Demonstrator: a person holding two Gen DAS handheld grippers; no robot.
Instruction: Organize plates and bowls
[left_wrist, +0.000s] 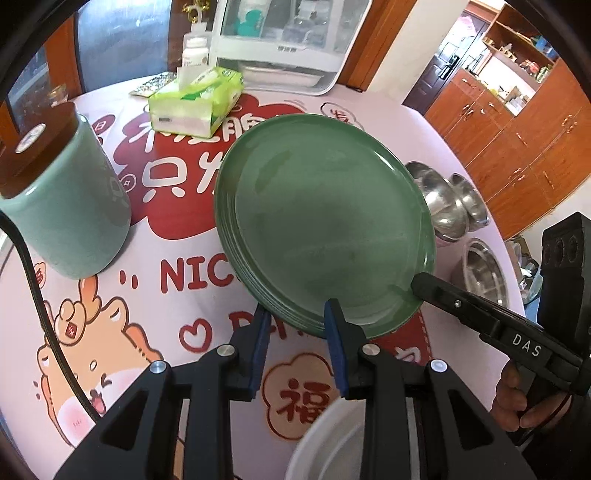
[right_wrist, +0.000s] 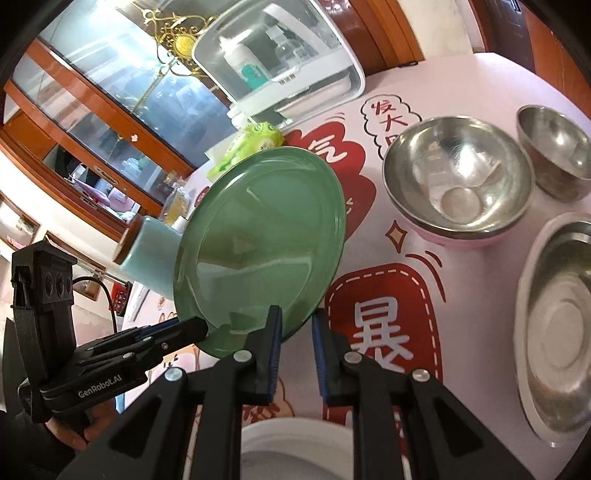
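A green plate (left_wrist: 325, 218) is held tilted above the table, seen also in the right wrist view (right_wrist: 258, 236). My left gripper (left_wrist: 297, 317) has its fingers on either side of the plate's near rim, on top of what looks like a stack of green plates. My right gripper (right_wrist: 297, 321) straddles the rim at the plate's other side; it shows in the left wrist view (left_wrist: 424, 284). A steel bowl in a pink bowl (right_wrist: 458, 177), a small steel bowl (right_wrist: 557, 147) and a steel dish (right_wrist: 561, 321) stand to the right. A white bowl (right_wrist: 295, 446) lies below.
A celadon jar with a wooden lid (left_wrist: 70, 206) stands at the left. A green tissue pack (left_wrist: 195, 99), a pill bottle (left_wrist: 195, 51) and a white sterilizer cabinet (left_wrist: 284, 40) stand at the table's (left_wrist: 177, 280) far side. Wooden cabinets (left_wrist: 517, 140) lie beyond its right edge.
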